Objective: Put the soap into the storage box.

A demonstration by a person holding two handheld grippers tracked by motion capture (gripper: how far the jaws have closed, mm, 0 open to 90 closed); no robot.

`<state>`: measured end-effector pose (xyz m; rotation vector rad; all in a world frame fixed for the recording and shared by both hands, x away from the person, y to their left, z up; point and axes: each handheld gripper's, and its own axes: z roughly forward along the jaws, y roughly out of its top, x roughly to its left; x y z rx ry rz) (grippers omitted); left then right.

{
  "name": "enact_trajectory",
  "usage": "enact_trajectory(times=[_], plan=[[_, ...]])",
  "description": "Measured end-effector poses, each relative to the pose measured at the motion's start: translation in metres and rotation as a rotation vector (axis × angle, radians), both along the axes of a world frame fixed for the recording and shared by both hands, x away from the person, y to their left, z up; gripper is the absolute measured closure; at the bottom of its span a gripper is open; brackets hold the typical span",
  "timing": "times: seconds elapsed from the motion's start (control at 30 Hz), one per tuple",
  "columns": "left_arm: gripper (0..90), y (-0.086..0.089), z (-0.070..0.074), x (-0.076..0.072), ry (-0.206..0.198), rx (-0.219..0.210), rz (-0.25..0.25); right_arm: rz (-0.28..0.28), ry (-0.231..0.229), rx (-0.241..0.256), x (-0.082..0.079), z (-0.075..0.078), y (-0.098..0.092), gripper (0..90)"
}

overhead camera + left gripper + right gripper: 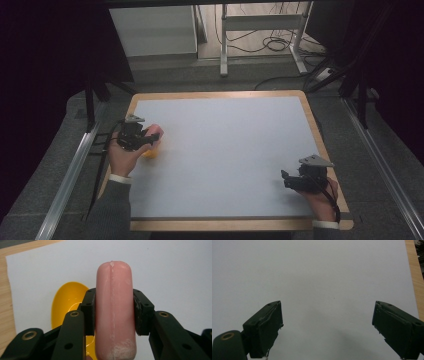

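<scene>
The pale surface point(225, 150), framed by a wooden rim, lies bare across its middle and far half. Near its left edge the left gripper point(113, 312) clamps a smooth pink sausage point(115, 310) over a yellow bowl point(67, 302). The right gripper point(327, 322), near the right edge, holds its fingers wide apart.

grey floor point(165, 75), white desk frame point(260, 22), cables point(272, 42)

Dim, soft overhead light; dark surroundings, faint shadows, slight blur
</scene>
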<state>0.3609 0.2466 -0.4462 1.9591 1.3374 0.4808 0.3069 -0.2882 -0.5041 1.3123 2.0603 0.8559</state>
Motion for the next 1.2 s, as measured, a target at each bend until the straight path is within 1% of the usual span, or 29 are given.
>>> enact_trajectory(times=[0.17, 0.3, 0.4, 0.53, 0.73, 0.87, 0.93, 1.1, 1.13, 1.2], plan=[[60.5, 0.004, -0.001, 0.002, 0.000, -0.002, 0.008, 0.007, 0.005, -0.008, 0.000, -0.001, 0.002, 9.2], [60.5, 0.010, -0.004, 0.005, 0.006, 0.005, 0.026, 0.006, 0.006, -0.008, 0.000, -0.001, 0.002, 9.2], [60.5, 0.013, -0.005, 0.008, 0.001, 0.005, 0.044, 0.004, 0.003, -0.007, 0.000, -0.001, 0.002, 9.2], [60.5, 0.018, -0.008, 0.013, 0.018, 0.009, 0.054, 0.009, 0.004, -0.010, 0.000, -0.001, 0.003, 9.2], [60.5, 0.024, -0.017, 0.020, 0.043, 0.004, 0.077, 0.009, 0.005, -0.012, 0.000, -0.001, 0.003, 9.2], [60.5, 0.025, -0.021, 0.022, 0.058, 0.001, 0.077, 0.010, 0.005, -0.011, 0.001, -0.002, 0.004, 9.2], [60.5, 0.025, -0.025, 0.024, 0.065, 0.014, 0.086, 0.011, 0.007, -0.012, 0.001, -0.003, 0.004, 9.2], [60.5, 0.026, -0.030, 0.026, 0.081, 0.020, 0.087, 0.014, 0.010, -0.017, 0.001, -0.003, 0.005, 9.2], [60.5, 0.025, -0.033, 0.027, 0.092, 0.026, 0.089, 0.015, 0.012, -0.018, 0.001, -0.003, 0.005, 9.2], [60.4, 0.025, -0.035, 0.027, 0.099, 0.028, 0.087, 0.015, 0.013, -0.019, 0.001, -0.004, 0.006, 9.2]])
